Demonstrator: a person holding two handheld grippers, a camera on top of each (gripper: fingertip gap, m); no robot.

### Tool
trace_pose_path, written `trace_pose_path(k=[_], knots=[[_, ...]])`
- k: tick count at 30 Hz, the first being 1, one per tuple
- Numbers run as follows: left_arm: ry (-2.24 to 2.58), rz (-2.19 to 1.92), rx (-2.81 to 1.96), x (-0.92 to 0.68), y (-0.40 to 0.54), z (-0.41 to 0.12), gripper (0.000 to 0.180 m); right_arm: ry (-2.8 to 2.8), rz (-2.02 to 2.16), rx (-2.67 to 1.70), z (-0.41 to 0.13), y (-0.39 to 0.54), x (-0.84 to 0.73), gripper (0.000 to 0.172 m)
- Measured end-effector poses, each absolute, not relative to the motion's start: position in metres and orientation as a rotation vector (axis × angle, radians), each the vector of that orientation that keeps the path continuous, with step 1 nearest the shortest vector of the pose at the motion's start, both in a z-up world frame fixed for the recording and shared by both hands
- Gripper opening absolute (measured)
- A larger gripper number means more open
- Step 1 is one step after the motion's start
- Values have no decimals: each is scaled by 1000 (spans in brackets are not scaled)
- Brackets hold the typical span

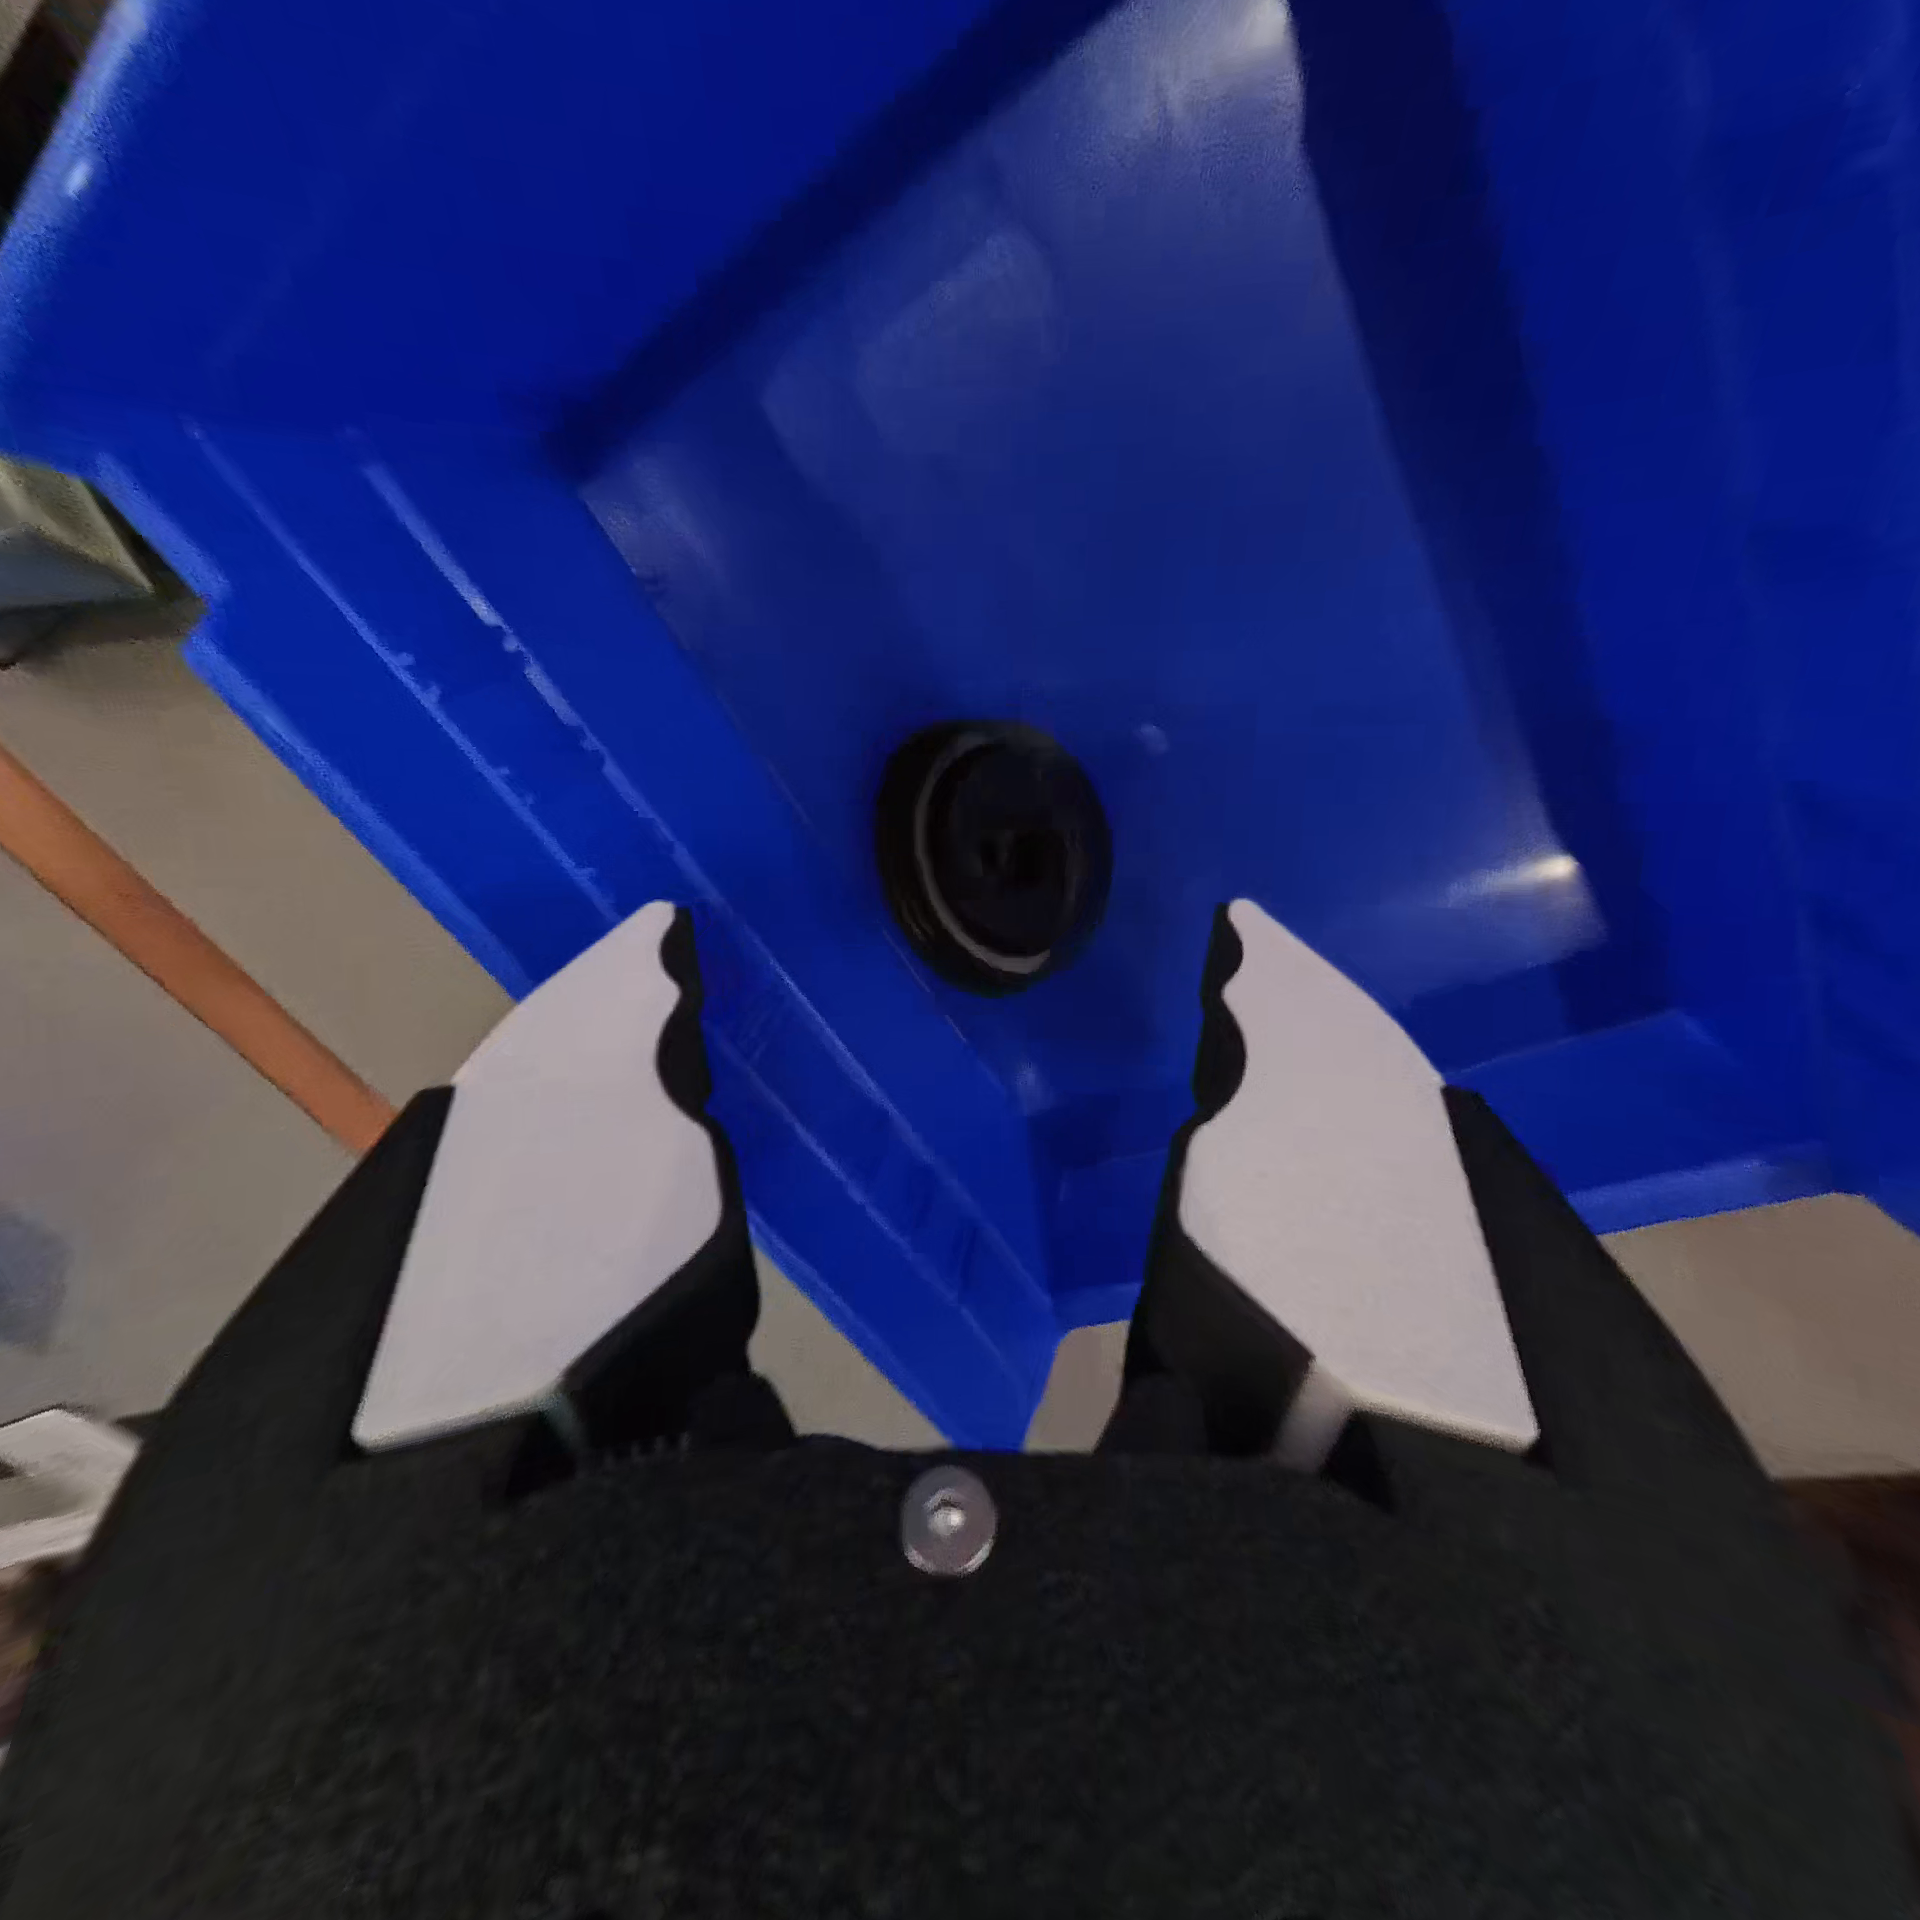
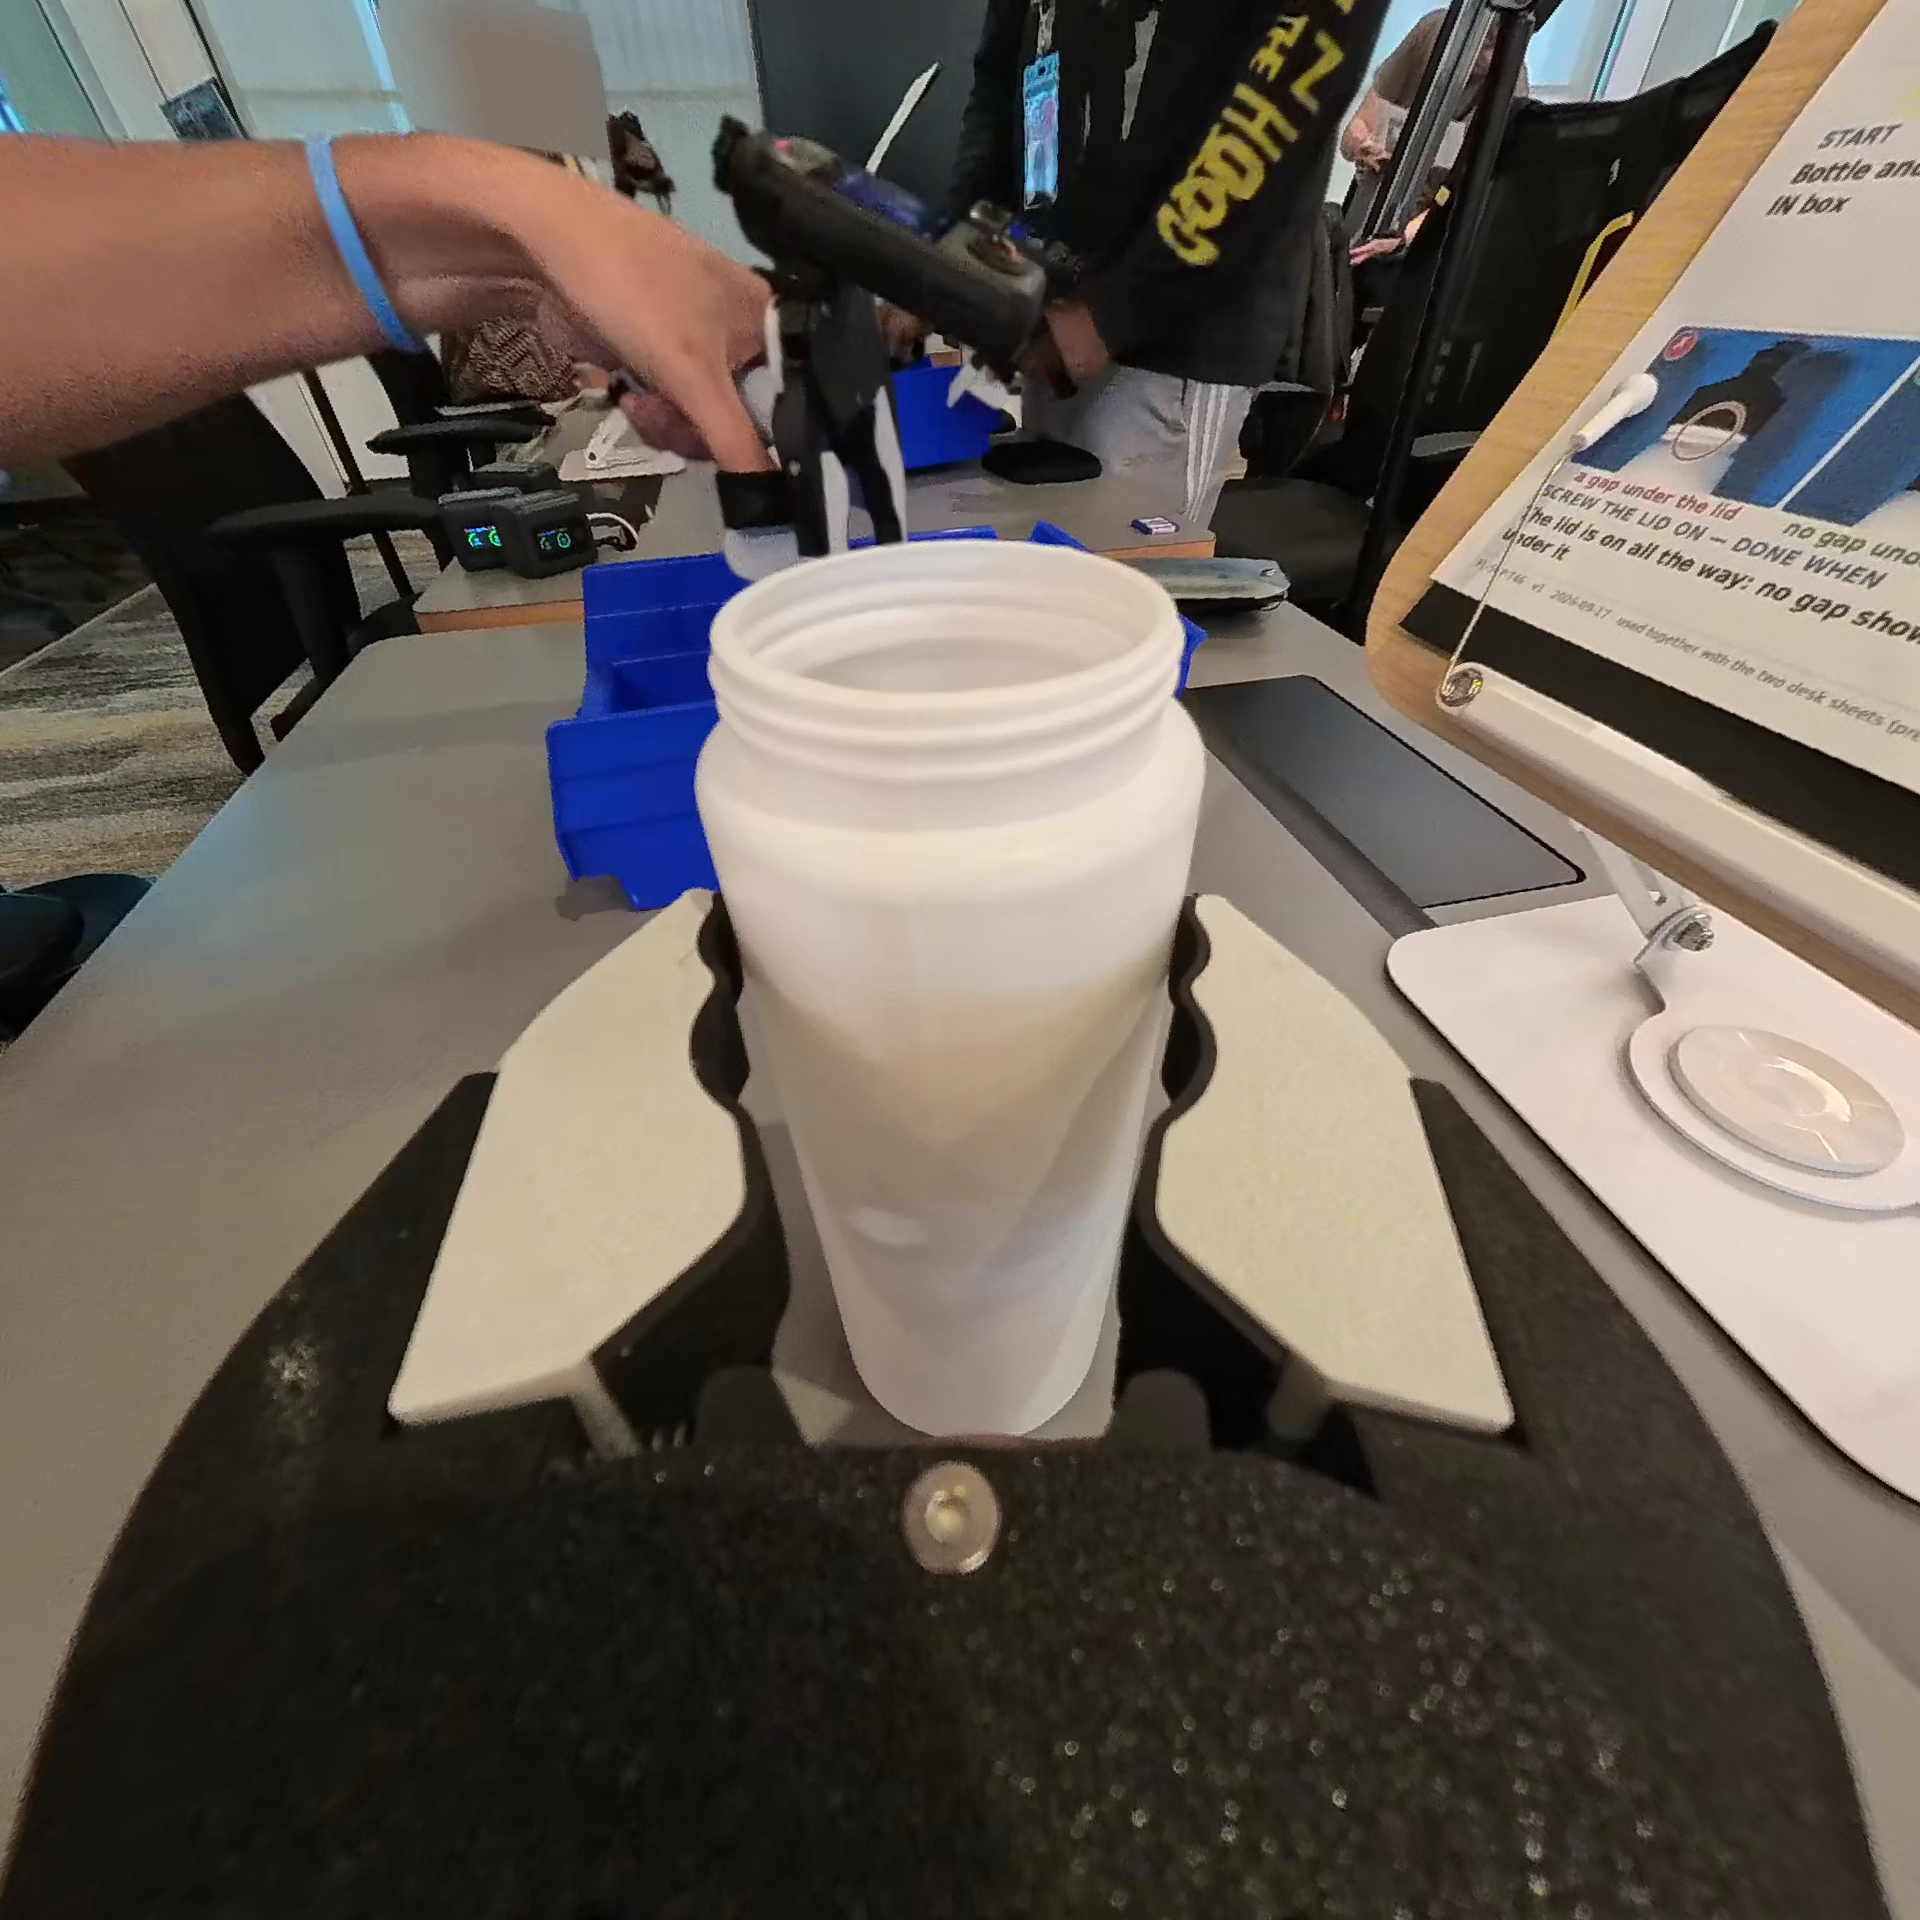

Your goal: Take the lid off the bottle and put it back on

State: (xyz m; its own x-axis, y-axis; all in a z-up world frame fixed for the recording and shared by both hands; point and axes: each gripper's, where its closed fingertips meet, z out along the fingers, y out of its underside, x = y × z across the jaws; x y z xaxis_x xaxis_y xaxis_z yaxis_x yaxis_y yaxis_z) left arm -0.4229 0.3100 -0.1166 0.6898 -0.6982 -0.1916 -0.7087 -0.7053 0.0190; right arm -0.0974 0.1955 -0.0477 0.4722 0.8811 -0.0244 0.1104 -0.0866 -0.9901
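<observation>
The black lid [image 1: 992, 857] lies inside the blue bin [image 1: 1143, 416], its threaded inside facing up. My left gripper [image 1: 951, 912] hovers just above it, open and empty, with a clear gap between both fingertips and the lid. My right gripper [image 2: 956, 925] is shut on the white bottle [image 2: 951, 831], both pads pressed on its body. The bottle stands upright with its threaded mouth uncovered. In the right wrist view the left gripper [image 2: 821, 488] points down into the blue bin [image 2: 634, 748] behind the bottle, held by a hand.
The grey table [image 2: 260, 935] carries a dark pad [image 2: 1371, 790] and a tilted instruction board [image 2: 1714, 416] on a white base [image 2: 1662, 1143] at the right. People, chairs and another table with a blue bin stand beyond.
</observation>
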Motion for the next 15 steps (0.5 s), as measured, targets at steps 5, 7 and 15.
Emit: trace_pose_path(k=[5, 7, 15], knots=[[1775, 464, -2715, -422, 301, -138, 89, -896, 814, -1539, -48, 196, -97, 79], [1982, 490, -2641, -422, 289, -143, 83, -893, 818, -1541, -48, 196, -95, 79], [2069, 427, -2774, -423, 269, -172, 87, -897, 818, -1543, -48, 197, -95, 79]])
